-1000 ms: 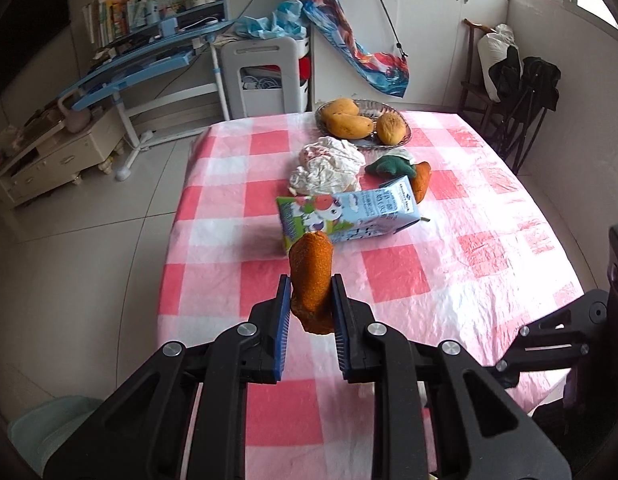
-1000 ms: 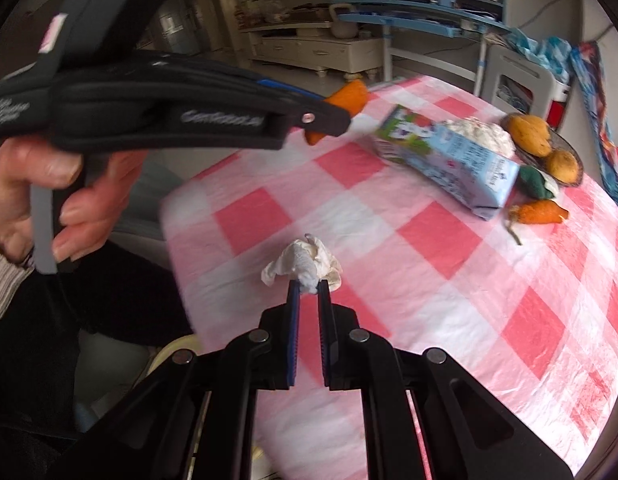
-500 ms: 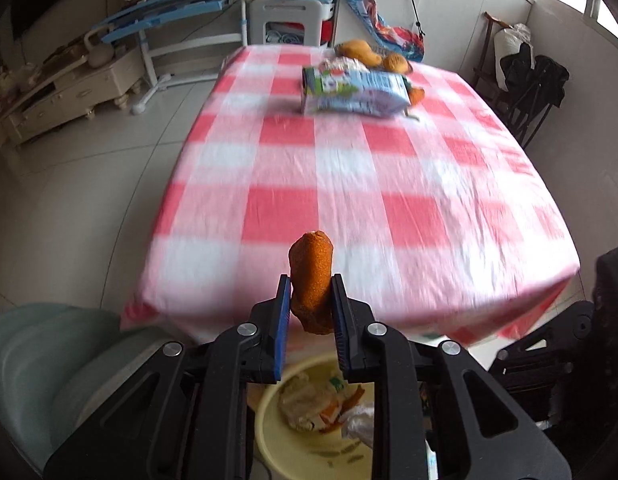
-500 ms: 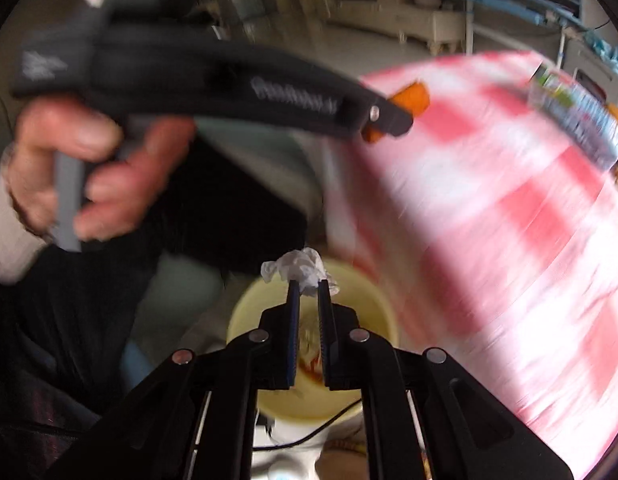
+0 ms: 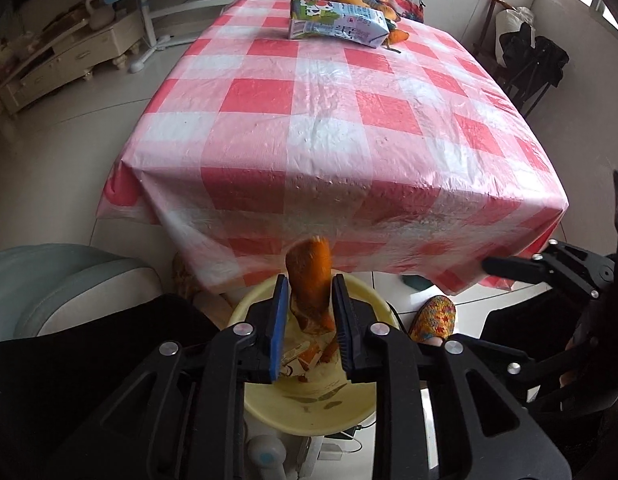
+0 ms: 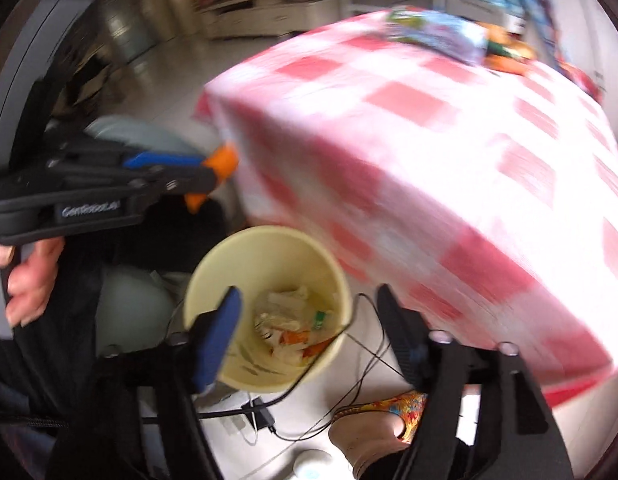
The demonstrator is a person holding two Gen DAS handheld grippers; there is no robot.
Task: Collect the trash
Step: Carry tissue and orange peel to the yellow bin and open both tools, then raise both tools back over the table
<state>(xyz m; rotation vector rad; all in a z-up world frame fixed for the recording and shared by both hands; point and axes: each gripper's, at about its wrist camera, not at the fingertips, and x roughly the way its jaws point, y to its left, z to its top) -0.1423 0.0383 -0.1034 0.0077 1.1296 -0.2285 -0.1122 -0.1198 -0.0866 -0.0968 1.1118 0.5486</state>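
My left gripper holds an orange peel piece between its blue pads, right above the yellow trash bin on the floor at the table's near edge. In the right wrist view the same gripper shows at the left with the peel, above the bin's left side. My right gripper is open wide and empty over the bin. White tissue and scraps lie inside the bin.
The table with a red-and-white checked cloth stands just behind the bin. A milk carton and a carrot lie at its far end. A slippered foot, a cable and a grey-green seat surround the bin.
My right gripper has opened and the tissue is gone from its pads. My left gripper has moved down and closer over the bin with the peel.
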